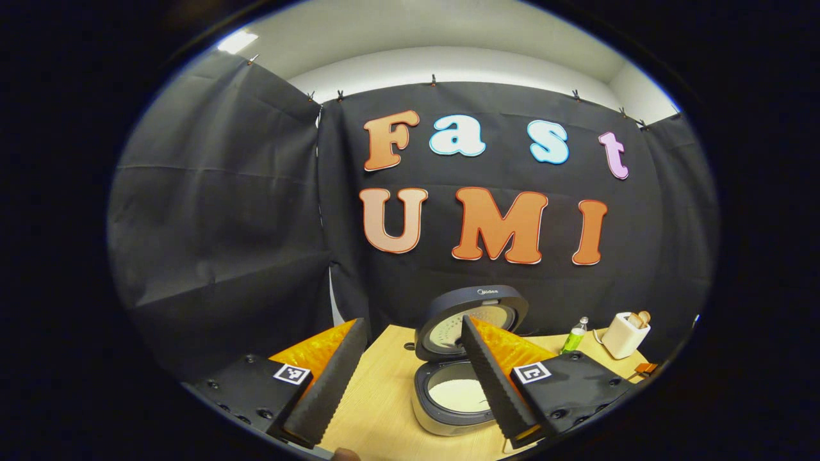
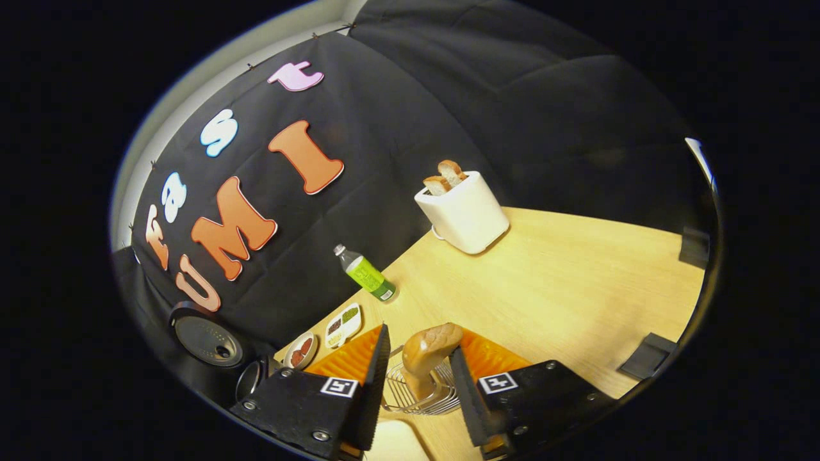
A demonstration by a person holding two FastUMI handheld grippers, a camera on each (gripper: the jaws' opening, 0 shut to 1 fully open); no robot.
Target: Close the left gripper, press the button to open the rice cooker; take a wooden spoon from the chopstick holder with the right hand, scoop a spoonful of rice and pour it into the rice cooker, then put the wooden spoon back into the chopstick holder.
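The wooden spoon (image 2: pixel 428 354) stands bowl-up in a wire chopstick holder (image 2: pixel 419 397) at the near edge of the pale wooden bench (image 2: pixel 576 282). The right gripper (image 2: pixel 418 378) has its jaws wide on either side of the spoon's rounded head, and I cannot tell whether either finger touches it.

Seen from the left gripper view, the rice cooker (image 1: pixel 458 384) sits open on the bench, its lid (image 1: pixel 471 317) tipped up and back, white rice visible in the pot. The left gripper (image 1: pixel 410 384) hovers in front of it with jaws wide, holding nothing.

Farther out stand a white toaster (image 2: pixel 464 214) with two slices of bread, a small green bottle (image 2: pixel 365 272), and two little dishes of food (image 2: pixel 327 336) near the cloth wall.

The lid looks already released, so the spoon seems to be the step in hand. The risk, as I judge it: the smooth rounded head could slip if the jaws close off-centre, or the light wire holder could tip or drag along as the spoon moves.
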